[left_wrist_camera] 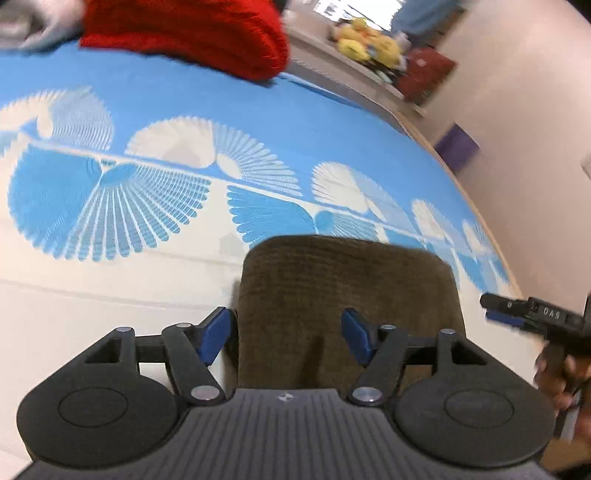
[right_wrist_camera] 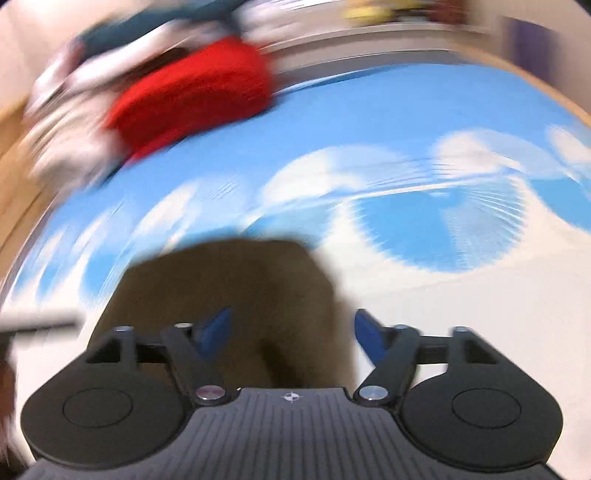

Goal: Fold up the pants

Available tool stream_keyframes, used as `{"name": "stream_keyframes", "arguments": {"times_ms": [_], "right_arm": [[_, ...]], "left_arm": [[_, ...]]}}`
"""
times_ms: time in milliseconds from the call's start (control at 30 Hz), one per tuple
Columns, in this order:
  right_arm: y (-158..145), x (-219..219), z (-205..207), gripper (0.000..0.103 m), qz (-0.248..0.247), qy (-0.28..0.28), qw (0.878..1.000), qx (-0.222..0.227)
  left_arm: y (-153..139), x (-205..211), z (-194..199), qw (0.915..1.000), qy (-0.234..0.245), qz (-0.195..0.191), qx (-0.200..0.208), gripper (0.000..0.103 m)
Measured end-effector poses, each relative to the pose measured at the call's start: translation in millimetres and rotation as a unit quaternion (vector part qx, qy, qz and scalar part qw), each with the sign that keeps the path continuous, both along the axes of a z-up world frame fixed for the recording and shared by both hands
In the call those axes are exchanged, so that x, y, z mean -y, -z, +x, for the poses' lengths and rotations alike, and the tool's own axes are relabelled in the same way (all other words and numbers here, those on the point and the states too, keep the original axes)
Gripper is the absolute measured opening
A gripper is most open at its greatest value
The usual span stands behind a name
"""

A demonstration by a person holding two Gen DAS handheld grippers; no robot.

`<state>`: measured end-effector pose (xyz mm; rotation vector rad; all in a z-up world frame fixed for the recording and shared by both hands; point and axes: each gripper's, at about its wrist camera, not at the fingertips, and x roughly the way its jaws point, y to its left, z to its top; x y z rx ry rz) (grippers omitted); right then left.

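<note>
While both grippers are standing with their jaws apart, a folded bundle of brown pants (left_wrist_camera: 347, 295) is lying on the white band of a blue-and-white patterned bed (left_wrist_camera: 184, 110), well short of the red garment (left_wrist_camera: 192, 33) heaped at the bed's far edge. On the pants' near left edge, the left gripper (left_wrist_camera: 286, 334) is hovering with one blue pad off the cloth and the other over it, neither pressing. Over the pants' near right edge, the right gripper (right_wrist_camera: 291, 334) is likewise spread wide, though that view is smeared with motion blur and contact is hard to judge. Seen from the left wrist, the right gripper is also showing beside the pants with a hand (left_wrist_camera: 565, 373) around its handle. Judging by the compact, rounded bundle and the released jaws, a fold looks just laid down; the next move probably calls for either one more fold or smoothing and setting the bundle aside.
</note>
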<state>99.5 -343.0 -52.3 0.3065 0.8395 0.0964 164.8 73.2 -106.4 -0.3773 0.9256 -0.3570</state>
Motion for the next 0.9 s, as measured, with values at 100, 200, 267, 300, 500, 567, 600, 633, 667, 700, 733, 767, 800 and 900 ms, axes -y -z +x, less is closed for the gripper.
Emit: {"name": "stream_keyframes", "arguments": {"times_ms": [100,200,267,300,500,567,600,633,667,700,733,767,800,900], "right_arm": [[15.1,6.2,18.8,0.077,0.033,0.062,0.997,-0.017],[34.6,7.2,35.3,0.078,0.079,0.096,0.991,-0.054],[41.5,0.1,45.6,0.079,0.091,0.111,0.988,-0.063],[43.5,-3.8,49.7,0.081,0.091,0.111,0.988,-0.064],[44.8,-19.9,70.2,0.083,0.077,0.105,0.99,-0.058],[42.5,-28.0,74.9,0.083,0.055,0.101,0.992,-0.055],[39.9,-34.5,76.6,0.082,0.037,0.096,0.993,-0.049],[35.9,-39.9,77.1,0.08,0.023,0.092,0.995,-0.042],[32.3,-45.5,78.1,0.077,0.011,0.088,0.996,-0.031],[27.6,-50.5,78.6,0.075,0.004,0.079,0.997,-0.019],[24.2,-55.3,79.4,0.075,0.0,0.07,0.998,-0.009],[22.1,-61.0,80.1,0.075,-0.008,0.058,0.998,-0.002],[23.9,-68.7,82.2,0.075,-0.027,0.044,0.999,-0.003],[42.4,-86.4,89.6,0.075,-0.096,0.021,0.995,-0.03]], "left_arm": [[15.5,2.5,13.9,0.9983,-0.038,-0.031,-0.029,0.078],[29.5,1.3,27.4,0.9949,-0.053,-0.059,-0.062,0.079],[32.5,-0.6,35.7,0.9948,-0.047,-0.064,-0.065,0.079],[32.4,1.9,37.5,0.9956,-0.043,-0.062,-0.057,0.079],[32.9,5.6,46.6,0.9984,-0.021,-0.044,-0.029,0.028],[20.7,-6.9,47.0,0.9974,-0.016,-0.068,-0.02,0.016],[11.8,-13.0,46.0,0.9971,-0.013,-0.074,-0.014,0.015],[3.4,-17.3,43.8,0.9975,-0.013,-0.07,-0.006,0.015],[-3.7,-22.5,41.0,0.9981,-0.013,-0.059,0.007,0.015],[-5.5,-27.4,39.8,0.9987,-0.017,-0.045,0.013,0.015],[-3.9,-31.6,41.5,0.9992,-0.023,-0.031,0.006,0.016],[4.3,-36.7,45.5,0.9993,-0.03,-0.018,-0.016,0.016],[16.9,-41.6,50.2,0.9982,-0.033,-0.017,-0.047,0.018],[29.9,-42.1,56.5,0.996,-0.028,-0.006,-0.085,0.036]]}}
